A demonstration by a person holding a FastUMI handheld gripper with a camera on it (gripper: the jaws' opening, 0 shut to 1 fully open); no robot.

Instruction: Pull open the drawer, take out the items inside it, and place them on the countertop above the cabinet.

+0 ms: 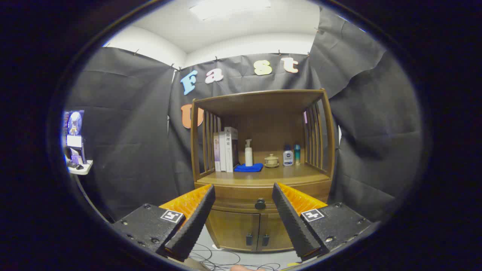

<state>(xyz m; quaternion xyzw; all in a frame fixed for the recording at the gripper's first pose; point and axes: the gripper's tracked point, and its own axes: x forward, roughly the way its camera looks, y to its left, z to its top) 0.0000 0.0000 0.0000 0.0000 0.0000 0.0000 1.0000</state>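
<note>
Drawer (260,195) shut, long axis running side to side under the counter (263,176), front and dark knob (260,204) facing the claw (243,192). Claw spread wide, empty, knob beyond its fingers. Books (225,149), bottles, blue cloth (248,168) on counter.

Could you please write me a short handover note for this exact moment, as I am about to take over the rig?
Tongs: open, empty, short of the cabinet.
Drawer: shut; its dark knob lies ahead between the fingers.
Countertop: holds books, a pump bottle on a blue cloth, a lidded cup and two small bottles.
Done: nothing yet.
Left: grip knob, pull drawer open, lift its items onto the countertop.
</note>
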